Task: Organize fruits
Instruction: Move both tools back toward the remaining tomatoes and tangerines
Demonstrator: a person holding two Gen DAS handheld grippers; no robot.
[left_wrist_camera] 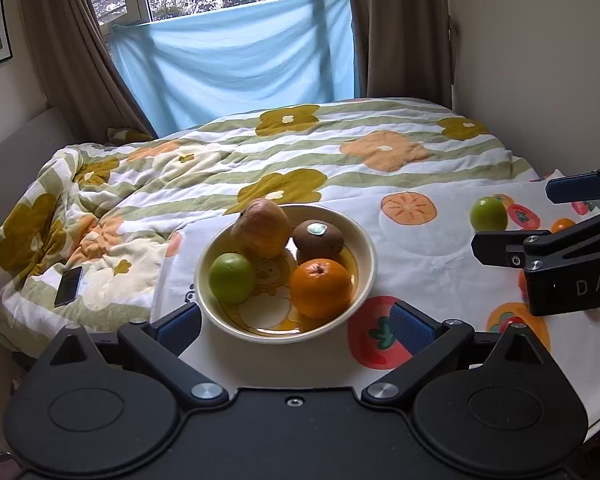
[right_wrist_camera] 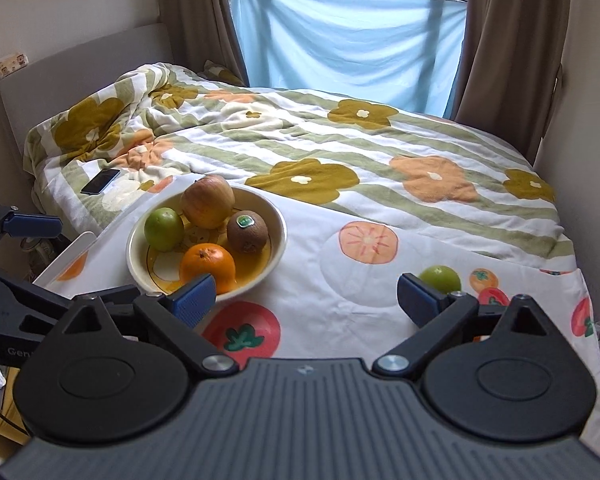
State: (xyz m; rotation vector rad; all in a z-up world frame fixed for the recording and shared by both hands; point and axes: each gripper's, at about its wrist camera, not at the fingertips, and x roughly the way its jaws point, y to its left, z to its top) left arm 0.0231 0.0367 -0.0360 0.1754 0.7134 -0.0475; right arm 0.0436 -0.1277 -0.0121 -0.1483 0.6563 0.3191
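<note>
A cream bowl (left_wrist_camera: pixel 366 256) (right_wrist_camera: pixel 278 220) on a fruit-print cloth holds an apple (left_wrist_camera: pixel 262 228) (right_wrist_camera: pixel 208 200), a kiwi (left_wrist_camera: pixel 318 238) (right_wrist_camera: pixel 247 232), an orange (left_wrist_camera: pixel 321 288) (right_wrist_camera: pixel 207 266) and a green fruit (left_wrist_camera: pixel 231 278) (right_wrist_camera: pixel 163 228). A second green fruit (left_wrist_camera: pixel 489 214) (right_wrist_camera: pixel 440 279) lies loose on the cloth to the right. My left gripper (left_wrist_camera: pixel 296 326) is open and empty just in front of the bowl. My right gripper (right_wrist_camera: pixel 305 296) is open and empty, its right finger beside the loose green fruit; it also shows in the left wrist view (left_wrist_camera: pixel 512 216).
The cloth (left_wrist_camera: pixel 432 264) (right_wrist_camera: pixel 340 288) covers a board at the foot of a bed with a flowered quilt (left_wrist_camera: pixel 300 160) (right_wrist_camera: pixel 340 140). A phone (left_wrist_camera: pixel 69 286) (right_wrist_camera: pixel 100 181) lies on the quilt at left. Walls stand close on both sides.
</note>
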